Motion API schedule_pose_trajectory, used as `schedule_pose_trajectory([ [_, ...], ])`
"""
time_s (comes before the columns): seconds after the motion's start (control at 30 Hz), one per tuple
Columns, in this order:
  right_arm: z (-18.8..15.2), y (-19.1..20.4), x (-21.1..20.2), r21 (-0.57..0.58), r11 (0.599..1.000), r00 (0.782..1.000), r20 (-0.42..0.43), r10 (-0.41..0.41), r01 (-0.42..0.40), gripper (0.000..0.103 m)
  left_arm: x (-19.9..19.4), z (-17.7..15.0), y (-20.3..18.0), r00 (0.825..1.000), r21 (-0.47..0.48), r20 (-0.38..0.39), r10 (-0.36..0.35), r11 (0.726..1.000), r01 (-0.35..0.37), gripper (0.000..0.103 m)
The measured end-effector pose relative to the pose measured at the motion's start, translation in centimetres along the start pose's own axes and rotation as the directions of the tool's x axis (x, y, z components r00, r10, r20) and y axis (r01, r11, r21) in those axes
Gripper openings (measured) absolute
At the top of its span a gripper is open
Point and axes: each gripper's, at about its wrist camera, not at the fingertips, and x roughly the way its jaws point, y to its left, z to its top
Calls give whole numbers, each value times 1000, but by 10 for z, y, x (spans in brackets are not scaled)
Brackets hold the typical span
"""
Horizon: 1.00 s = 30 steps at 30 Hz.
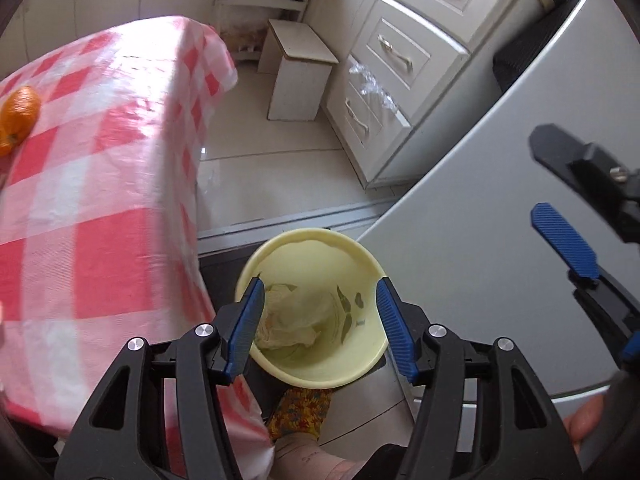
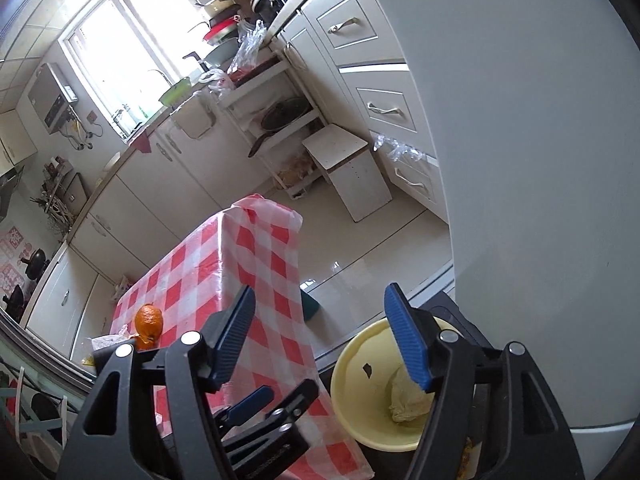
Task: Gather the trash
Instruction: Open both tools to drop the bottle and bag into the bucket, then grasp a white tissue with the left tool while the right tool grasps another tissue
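A pale yellow bin (image 1: 360, 364) stands on the floor beside the table, and it also shows in the right wrist view (image 2: 360, 408). Crumpled tissue (image 1: 296, 320) lies inside it, seen too in the right wrist view (image 2: 408, 400). My left gripper (image 1: 320, 320) is open and empty, directly above the bin's mouth. My right gripper (image 2: 320, 340) is open and empty, higher up, between the table edge and the bin; it appears at the right of the left wrist view (image 1: 560, 200). An orange peel (image 1: 18, 118) lies on the red-checked tablecloth (image 1: 100, 200), also visible in the right wrist view (image 2: 149, 325).
A white fridge (image 1: 500, 240) stands right of the bin. White drawers (image 1: 400, 52) and a small white stool (image 1: 300, 76) stand across the tiled floor. A foot in a colourful sock (image 1: 300, 412) is beside the bin. Clutter (image 2: 108, 344) sits near the peel.
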Motion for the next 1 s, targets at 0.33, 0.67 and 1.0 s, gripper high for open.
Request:
schedule_pose_trajectory([
  [0.33,-10,47,5,-112,992,999,-1,52,-52,69,-109,-32,76,987,-102,144,67,993,-53,62],
  [0.67,-81,158,39,-401,881,960,-222,173,-251,81,-231,-79,205,896,-346,303,324,914,-213,70],
  [1.0,-183,273,78,-665,614,891,-427,156,-426,85,-263,-103,279,870,-485,283,404,843,-233,70],
])
